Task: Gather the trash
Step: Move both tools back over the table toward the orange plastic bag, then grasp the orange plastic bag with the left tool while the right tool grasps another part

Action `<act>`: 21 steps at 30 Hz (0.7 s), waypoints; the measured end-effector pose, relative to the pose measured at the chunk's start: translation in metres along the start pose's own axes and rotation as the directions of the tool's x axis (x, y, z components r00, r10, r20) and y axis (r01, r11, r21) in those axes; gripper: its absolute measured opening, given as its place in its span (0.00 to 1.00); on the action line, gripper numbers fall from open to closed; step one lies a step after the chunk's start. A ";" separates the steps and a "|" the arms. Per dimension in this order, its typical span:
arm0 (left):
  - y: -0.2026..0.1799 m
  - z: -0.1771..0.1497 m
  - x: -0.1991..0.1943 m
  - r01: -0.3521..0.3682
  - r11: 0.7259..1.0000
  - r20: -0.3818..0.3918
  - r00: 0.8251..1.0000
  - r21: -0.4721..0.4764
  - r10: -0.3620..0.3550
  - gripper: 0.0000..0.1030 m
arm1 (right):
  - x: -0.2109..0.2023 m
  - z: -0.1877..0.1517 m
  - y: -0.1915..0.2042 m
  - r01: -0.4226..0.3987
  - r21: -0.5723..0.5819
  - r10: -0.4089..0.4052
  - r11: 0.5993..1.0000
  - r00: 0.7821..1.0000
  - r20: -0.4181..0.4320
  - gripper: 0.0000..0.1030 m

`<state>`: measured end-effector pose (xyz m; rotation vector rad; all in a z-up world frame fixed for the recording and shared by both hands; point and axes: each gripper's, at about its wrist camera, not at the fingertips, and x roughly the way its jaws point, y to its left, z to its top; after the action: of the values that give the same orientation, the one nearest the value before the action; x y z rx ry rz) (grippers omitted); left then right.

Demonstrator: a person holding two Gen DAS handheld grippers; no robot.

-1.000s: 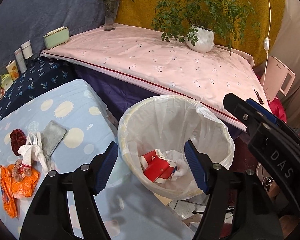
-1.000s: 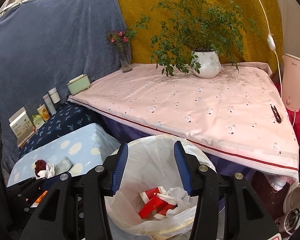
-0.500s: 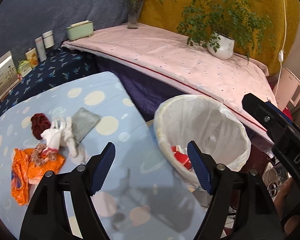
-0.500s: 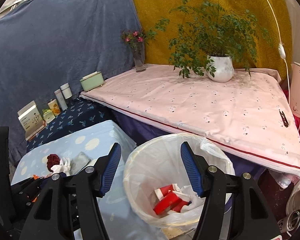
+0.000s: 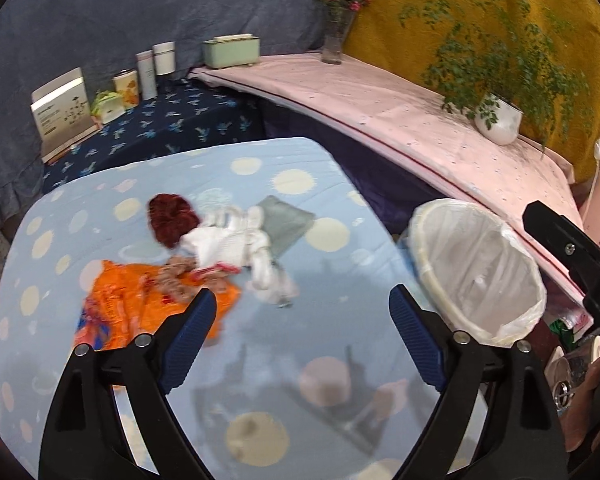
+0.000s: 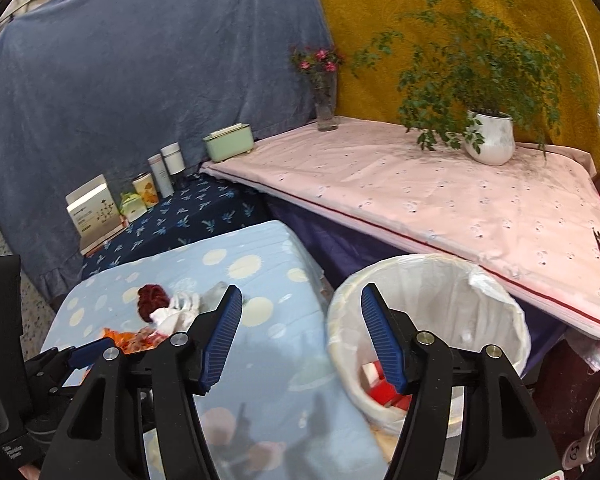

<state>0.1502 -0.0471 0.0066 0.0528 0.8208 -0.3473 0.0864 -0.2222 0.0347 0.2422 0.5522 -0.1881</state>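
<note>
jaws opening, empty, angled downward

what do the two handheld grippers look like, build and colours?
Both match: the left gripper and right gripper have matte black plastic bodies with triangular cut-outs, silver pivot bolts and two blue ribbed fingers. Seen from the left view, the right gripper's black side carries a silver screw. No cables or sleeves visible.
</note>
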 end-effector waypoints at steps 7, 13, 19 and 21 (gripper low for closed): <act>0.061 -0.017 -0.004 -0.076 0.995 -0.018 0.997 -0.063 0.075 0.82 | 0.015 -0.017 0.042 -0.065 -0.023 0.063 0.998 0.996 -0.062 0.59; 0.103 -0.036 0.000 -0.128 0.988 -0.049 0.991 -0.086 0.124 0.82 | 0.028 -0.035 0.081 -0.108 -0.055 0.101 0.993 0.989 -0.111 0.59; 0.127 -0.052 0.015 -0.148 0.987 -0.085 0.986 -0.068 0.142 0.78 | 0.041 -0.055 0.111 -0.140 -0.083 0.125 0.987 0.978 -0.165 0.59; 0.134 -0.056 0.025 -0.142 0.988 -0.116 0.984 -0.067 0.134 0.69 | 0.046 -0.061 0.119 -0.148 -0.090 0.130 0.985 0.974 -0.183 0.59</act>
<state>0.1696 0.0820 -0.0615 0.0593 0.9342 -0.1837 0.1234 -0.0970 -0.0196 0.1973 0.7167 -0.0013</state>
